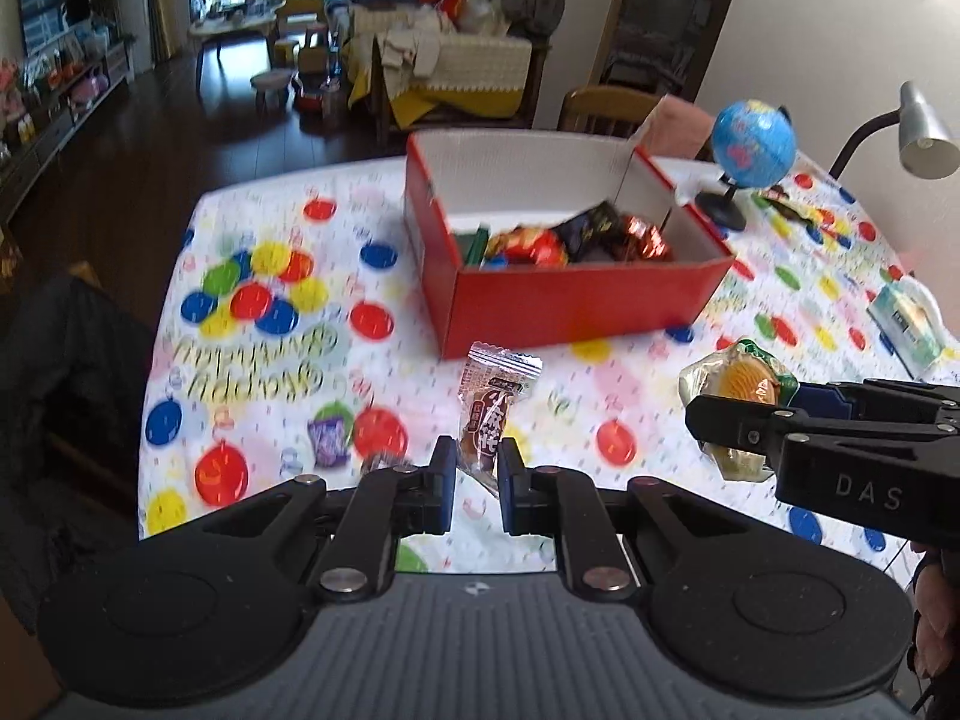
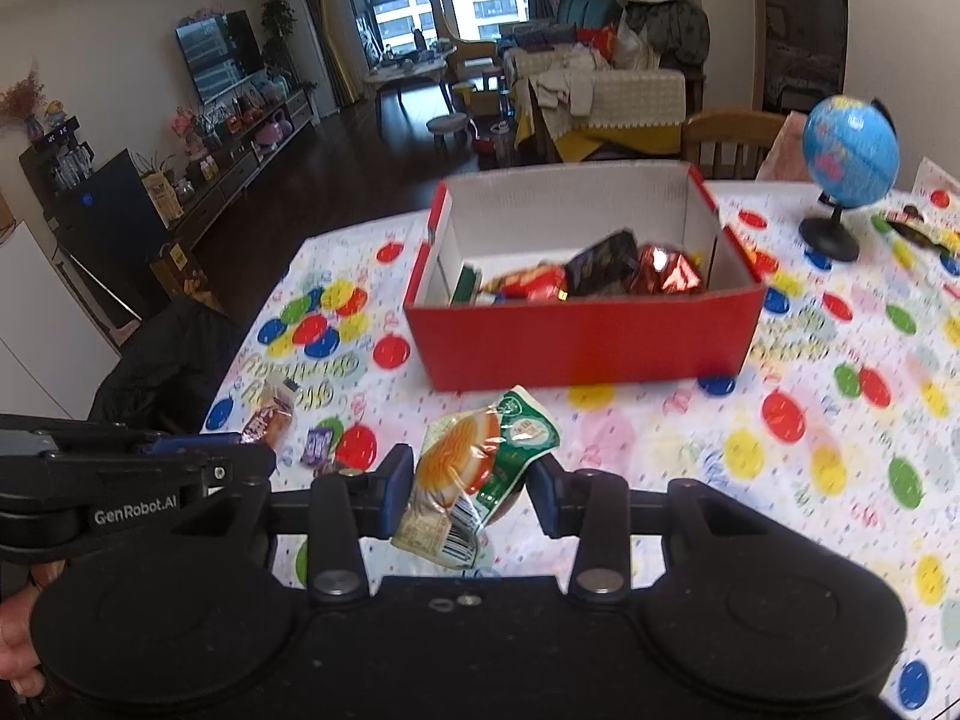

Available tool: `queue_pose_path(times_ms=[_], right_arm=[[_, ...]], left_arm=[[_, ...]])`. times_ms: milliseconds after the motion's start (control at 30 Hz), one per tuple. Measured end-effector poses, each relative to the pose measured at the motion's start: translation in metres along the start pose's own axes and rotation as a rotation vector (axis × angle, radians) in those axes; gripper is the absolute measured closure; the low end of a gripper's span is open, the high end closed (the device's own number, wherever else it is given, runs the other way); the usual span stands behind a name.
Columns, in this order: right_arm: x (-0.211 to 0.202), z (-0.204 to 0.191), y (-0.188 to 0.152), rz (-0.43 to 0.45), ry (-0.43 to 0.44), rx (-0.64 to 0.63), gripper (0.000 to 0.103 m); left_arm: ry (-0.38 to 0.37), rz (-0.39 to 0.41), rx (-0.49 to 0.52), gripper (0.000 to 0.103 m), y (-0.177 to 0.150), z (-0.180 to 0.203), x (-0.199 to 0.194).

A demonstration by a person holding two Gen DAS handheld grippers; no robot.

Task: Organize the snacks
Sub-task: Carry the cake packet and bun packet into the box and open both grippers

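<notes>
Snacks held in both hand-held grippers above the desk, red box beyond.

Nearest, the left hand-held gripper [image 1: 474, 468] stands narrow, its blue pads pinching a brown candy wrapper [image 1: 489, 408] by its lower end, clear of the dotted tablecloth [image 1: 270, 324]. The right hand-held gripper [image 2: 471, 483] is clamped on a green-and-orange snack packet [image 2: 474, 468], which hangs tilted between its fingers, also off the desk. A small purple candy [image 1: 329, 441] lies on the cloth near the left gripper. Farther on, the open red box [image 2: 588, 336] sits mid-desk and already holds several wrapped snacks [image 2: 576, 279], red, dark and copper foil. Behind it to the right stands a blue globe [image 2: 849, 147], with another dark wrapper [image 2: 918, 228] just beside its base.
</notes>
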State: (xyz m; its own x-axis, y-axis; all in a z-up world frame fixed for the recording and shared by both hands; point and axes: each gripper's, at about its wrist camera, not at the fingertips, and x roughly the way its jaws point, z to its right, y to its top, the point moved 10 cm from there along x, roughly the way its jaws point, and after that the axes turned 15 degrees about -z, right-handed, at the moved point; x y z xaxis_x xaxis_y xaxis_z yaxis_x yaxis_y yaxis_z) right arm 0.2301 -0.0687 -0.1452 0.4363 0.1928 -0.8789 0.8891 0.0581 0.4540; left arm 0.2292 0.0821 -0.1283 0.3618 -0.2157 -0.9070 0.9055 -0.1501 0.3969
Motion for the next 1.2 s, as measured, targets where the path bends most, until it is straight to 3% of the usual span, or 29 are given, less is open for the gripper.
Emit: queue_pose_path(times_ms=[533, 1200], right_arm=[[-0.028, 0.026, 0.072, 0.092, 0.003, -0.052, 0.064], [0.022, 0.086, 0.142, 0.067, -0.021, -0.076, 0.064]], left_arm=[[0.021, 0.085, 0.005, 0.089, 0.079, 0.025, -0.019], [0.075, 0.047, -0.029, 0.089, 0.159, 0.043, 0.049]])
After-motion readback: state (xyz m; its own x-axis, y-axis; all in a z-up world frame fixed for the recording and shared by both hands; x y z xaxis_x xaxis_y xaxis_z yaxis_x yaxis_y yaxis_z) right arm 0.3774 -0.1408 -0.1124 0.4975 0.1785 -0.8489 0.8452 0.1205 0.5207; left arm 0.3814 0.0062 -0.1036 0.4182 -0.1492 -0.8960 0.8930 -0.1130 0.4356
